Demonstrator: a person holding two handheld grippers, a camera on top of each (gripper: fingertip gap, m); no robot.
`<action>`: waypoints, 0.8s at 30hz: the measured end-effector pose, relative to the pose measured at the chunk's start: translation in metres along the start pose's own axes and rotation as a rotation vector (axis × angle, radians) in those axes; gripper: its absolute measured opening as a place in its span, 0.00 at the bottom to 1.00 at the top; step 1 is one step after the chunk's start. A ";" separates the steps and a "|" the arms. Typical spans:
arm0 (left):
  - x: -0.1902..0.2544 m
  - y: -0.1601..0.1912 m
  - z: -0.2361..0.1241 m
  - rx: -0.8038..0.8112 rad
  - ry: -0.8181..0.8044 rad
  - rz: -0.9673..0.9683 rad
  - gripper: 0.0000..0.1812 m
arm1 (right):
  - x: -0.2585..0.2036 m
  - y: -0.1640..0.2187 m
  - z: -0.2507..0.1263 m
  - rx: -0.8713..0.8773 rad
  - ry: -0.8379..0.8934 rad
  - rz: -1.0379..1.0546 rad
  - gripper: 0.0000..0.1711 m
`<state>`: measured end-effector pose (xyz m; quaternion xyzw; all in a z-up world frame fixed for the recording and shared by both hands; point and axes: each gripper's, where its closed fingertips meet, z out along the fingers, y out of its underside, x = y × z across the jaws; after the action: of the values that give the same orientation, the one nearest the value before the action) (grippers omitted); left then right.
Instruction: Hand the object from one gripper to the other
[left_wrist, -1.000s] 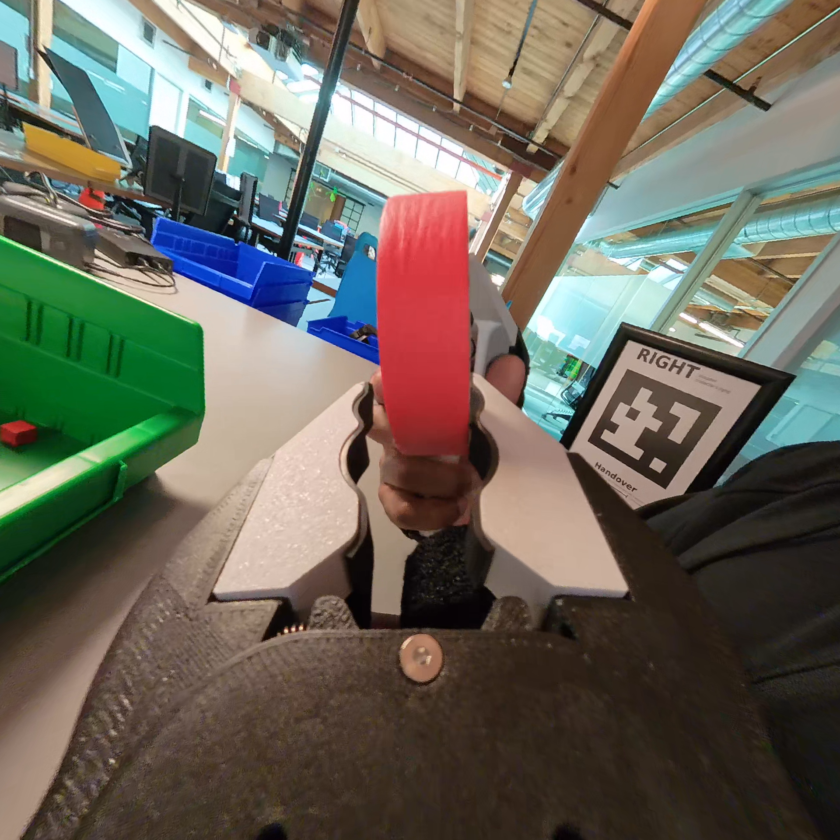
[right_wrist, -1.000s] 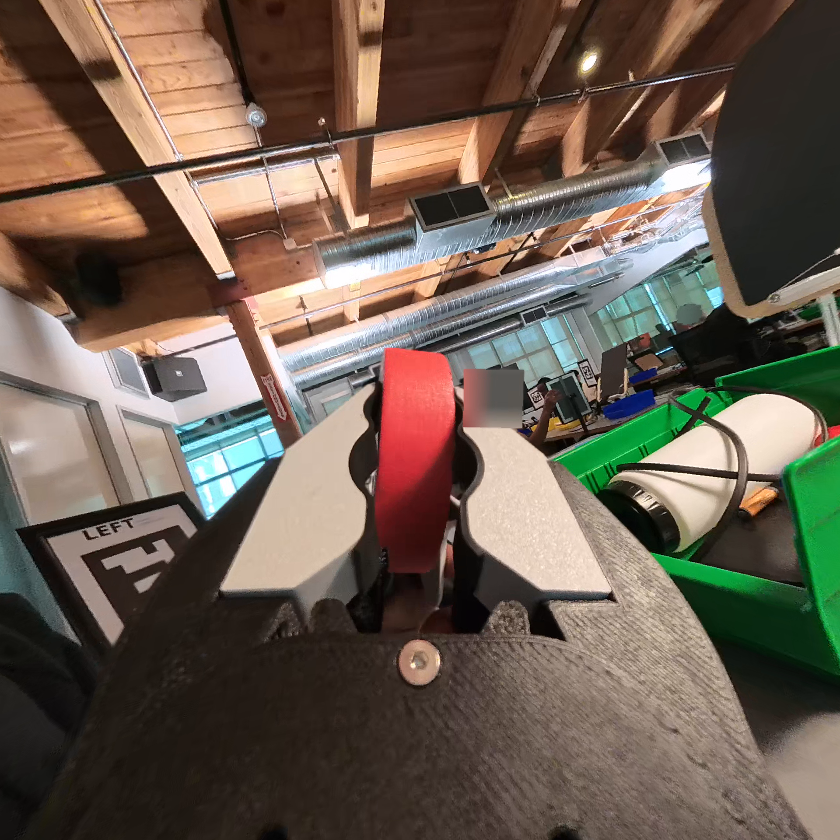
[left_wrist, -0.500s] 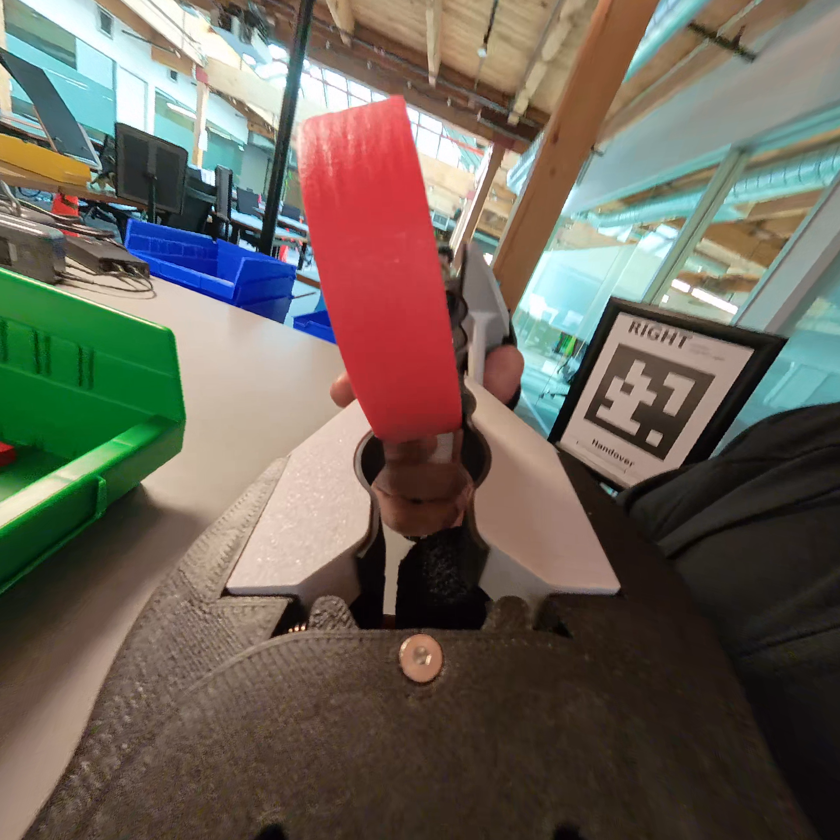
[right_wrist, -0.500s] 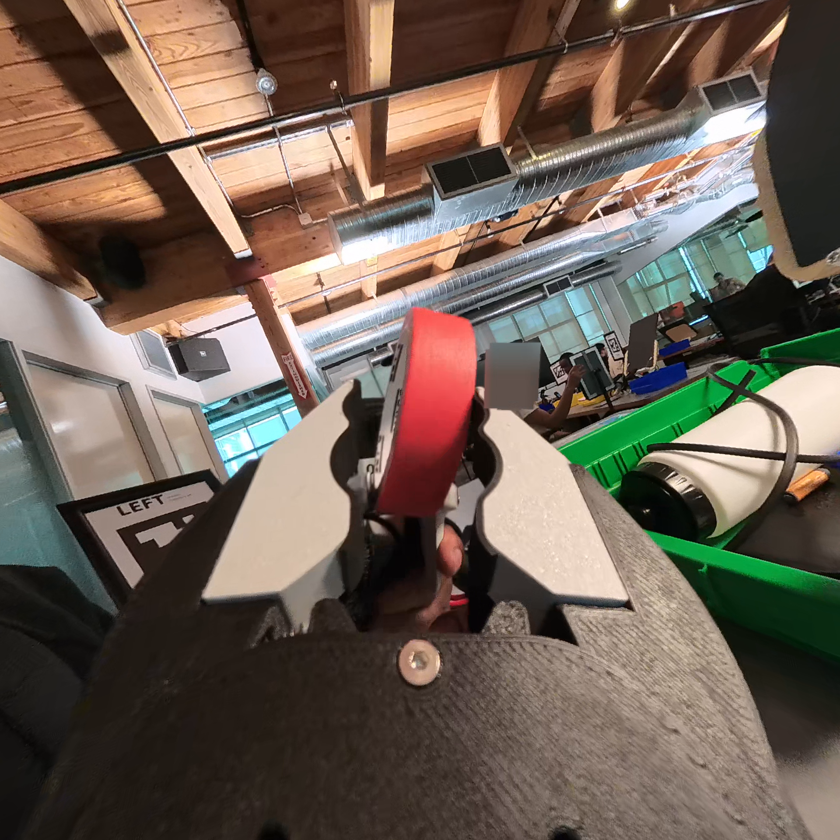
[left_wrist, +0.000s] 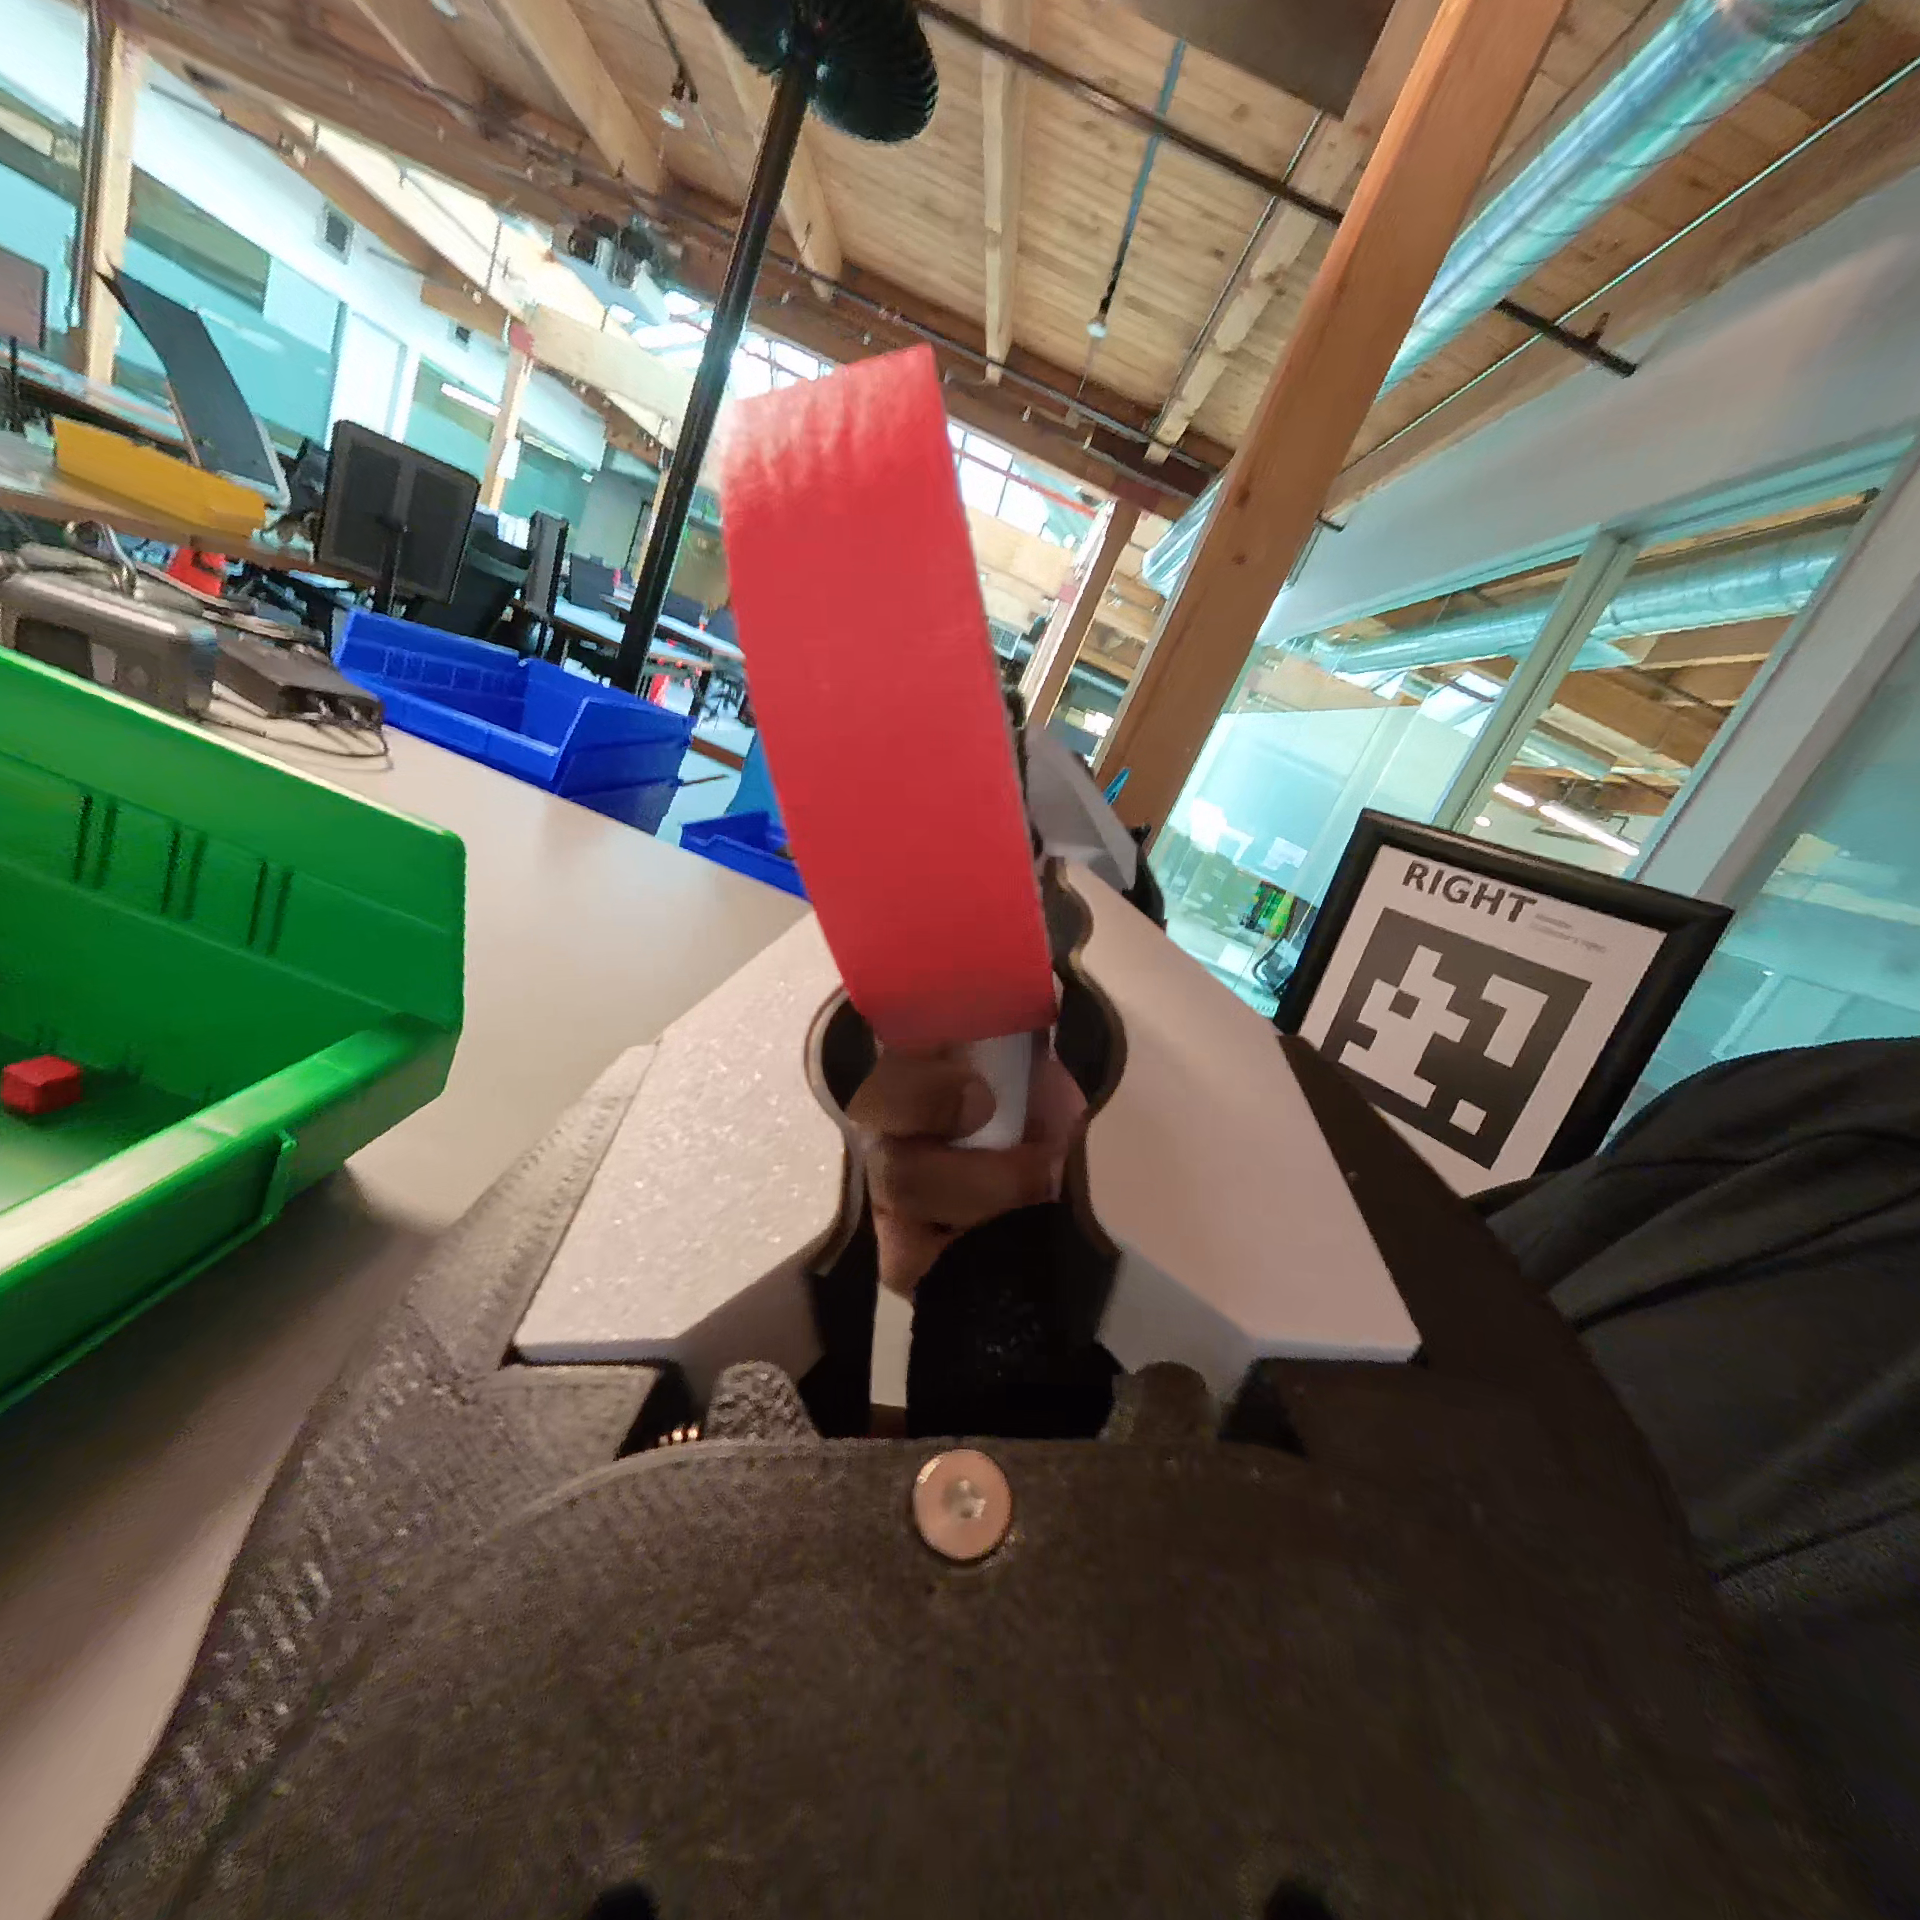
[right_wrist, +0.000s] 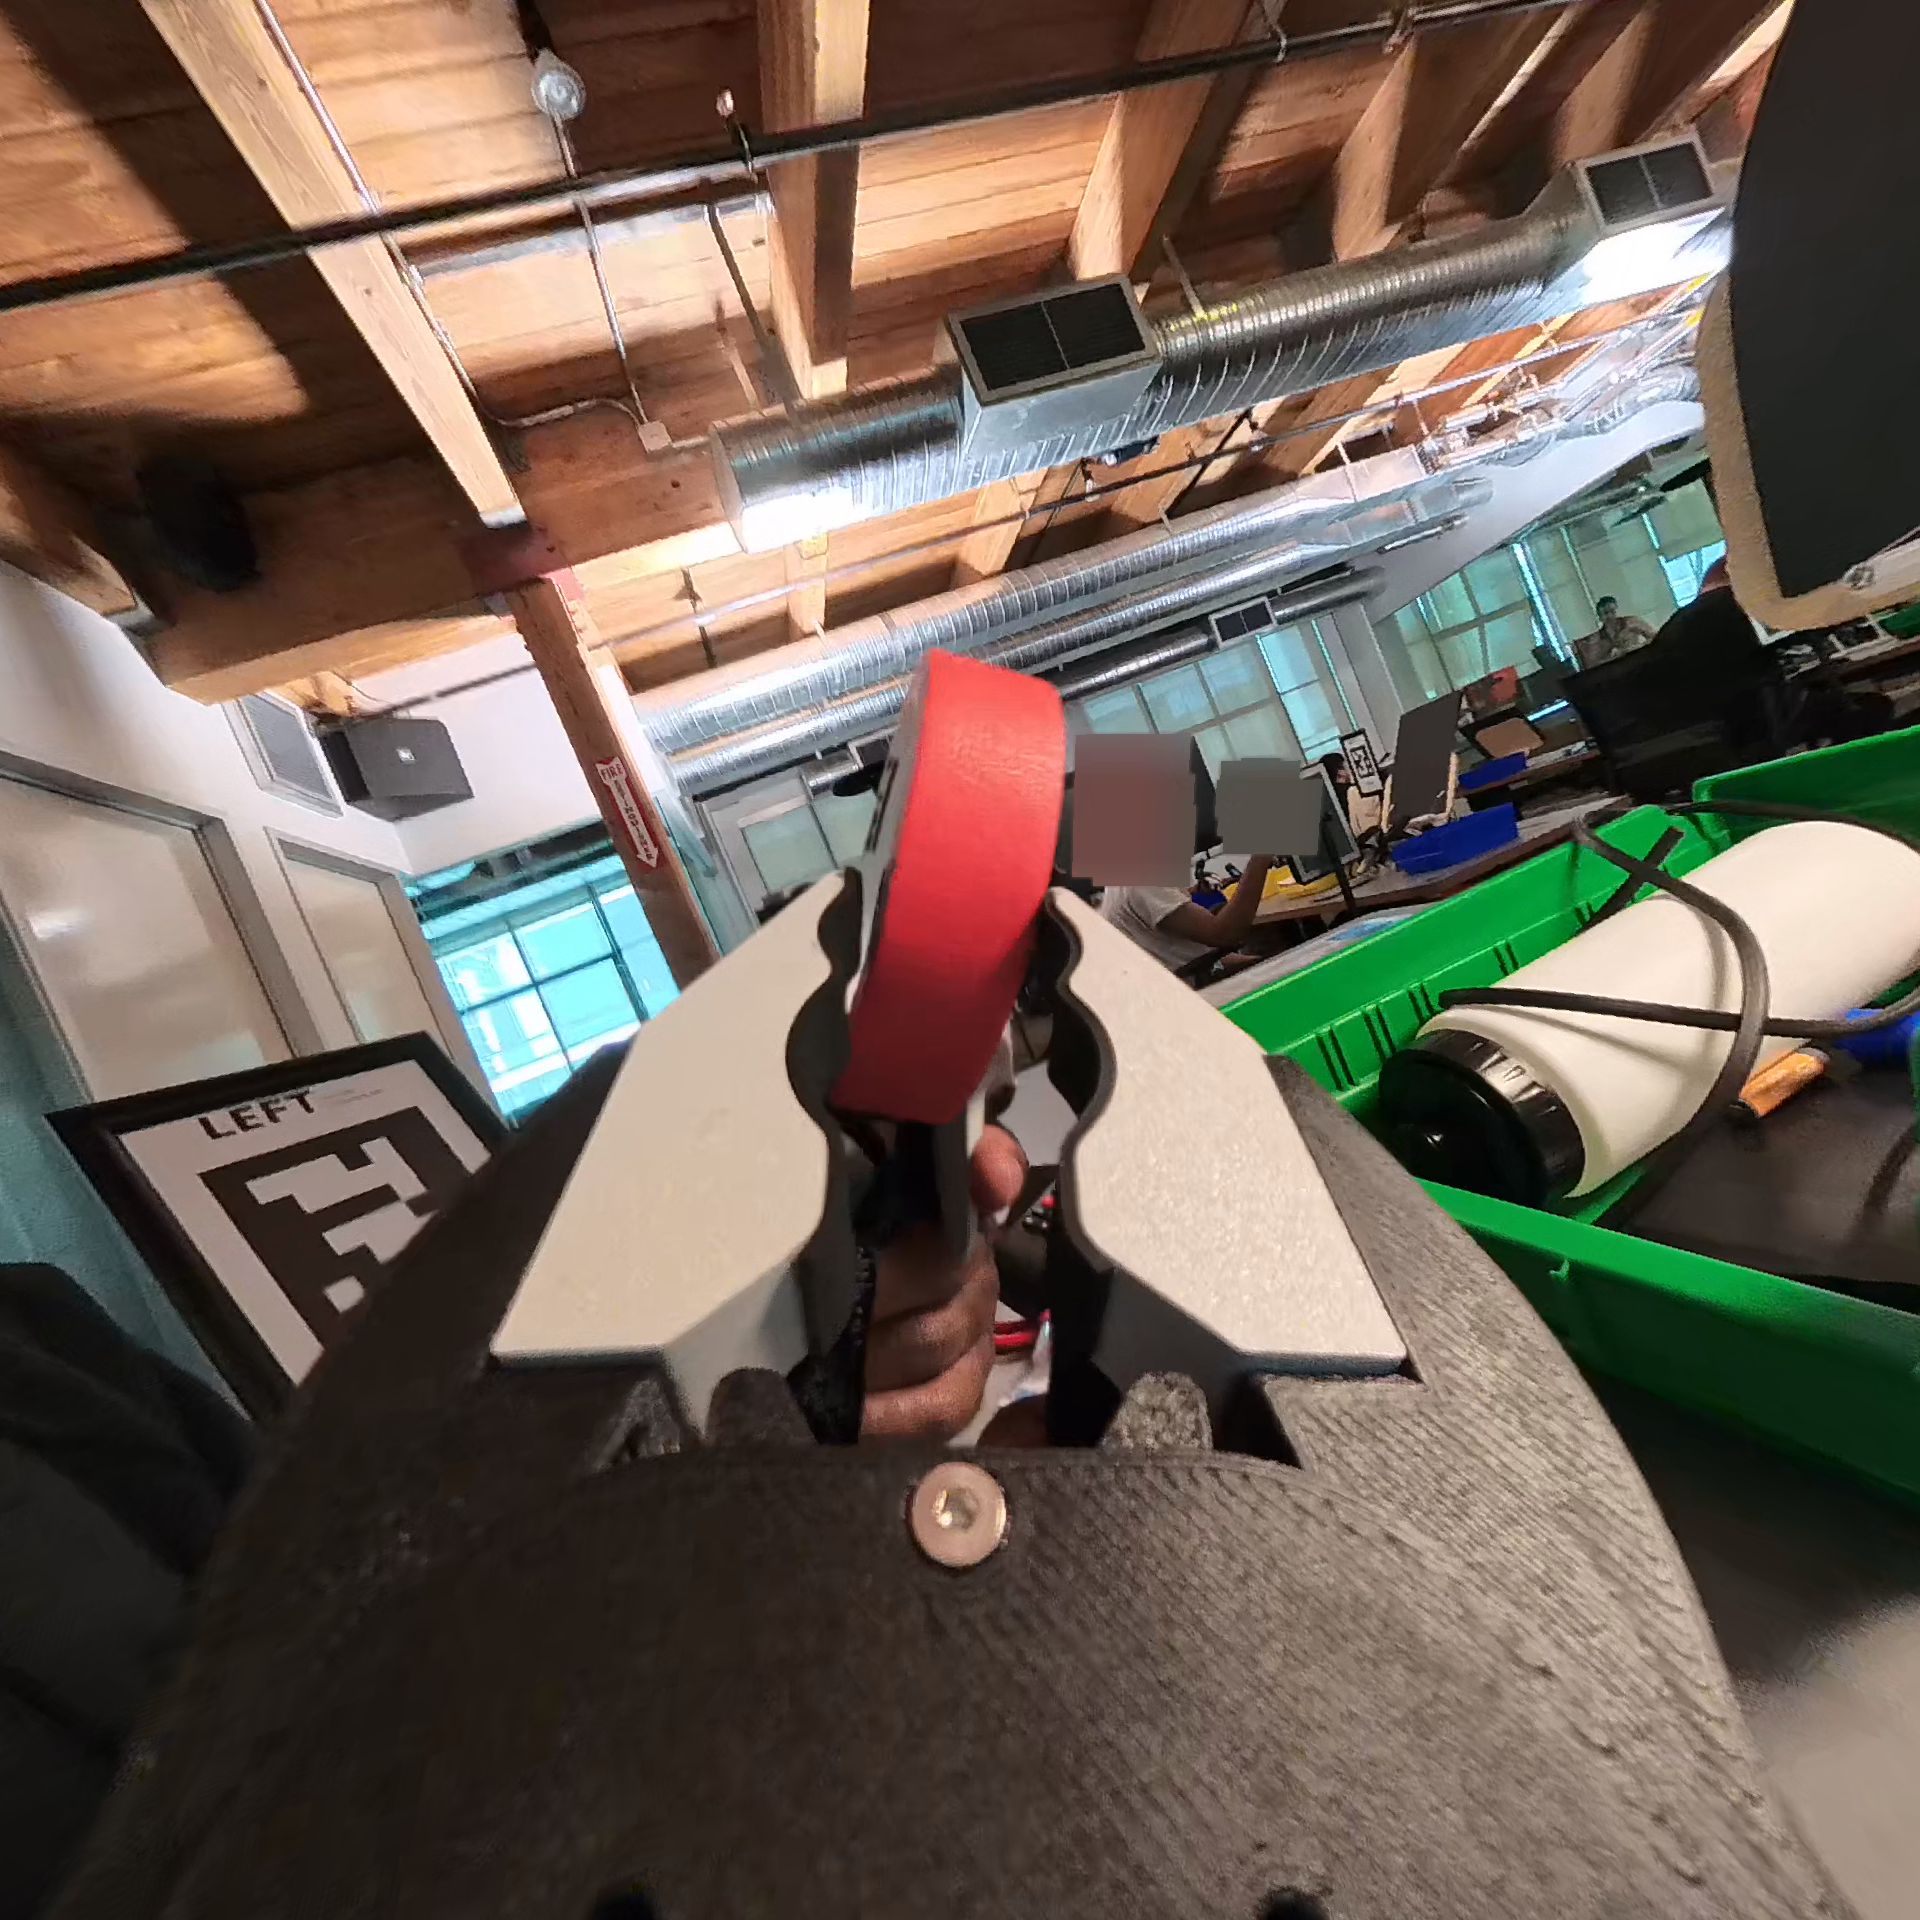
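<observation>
We carry 2 matching tools. Our left tool (left_wrist: 961, 1023) has a broad black body with a coarse, woven-looking printed texture, and 1 silver screw (left_wrist: 961, 1519) sits at the middle of its front edge. From that body spring 2 pale grey fingers (left_wrist: 691, 1174), flat on top, speckled, with dark scalloped inner edges. Our right tool (right_wrist: 940, 1003) is built the same: rough black shell, 1 silver screw (right_wrist: 956, 1512), 2 grey fingers (right_wrist: 1205, 1174) with wavy dark inner faces. A dark sleeve (left_wrist: 1756, 1278) shows beside the left tool, and dark cloth (right_wrist: 73, 1434) beside the right.
</observation>
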<state>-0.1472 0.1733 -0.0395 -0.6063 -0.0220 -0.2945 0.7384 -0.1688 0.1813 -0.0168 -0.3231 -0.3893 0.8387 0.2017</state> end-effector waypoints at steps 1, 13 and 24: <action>0.000 -0.005 -0.002 0.026 0.001 0.003 0.16 | 0.000 0.004 0.002 -0.023 0.001 -0.007 0.23; -0.009 -0.022 -0.012 0.130 -0.044 -0.007 0.16 | -0.003 0.002 0.000 -0.011 -0.001 -0.046 0.19; -0.015 -0.030 -0.014 0.177 -0.087 -0.012 0.25 | -0.002 0.007 0.002 -0.041 0.010 -0.062 0.19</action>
<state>-0.1779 0.1638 -0.0225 -0.5509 -0.0837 -0.2692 0.7855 -0.1694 0.1745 -0.0204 -0.3191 -0.4153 0.8223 0.2226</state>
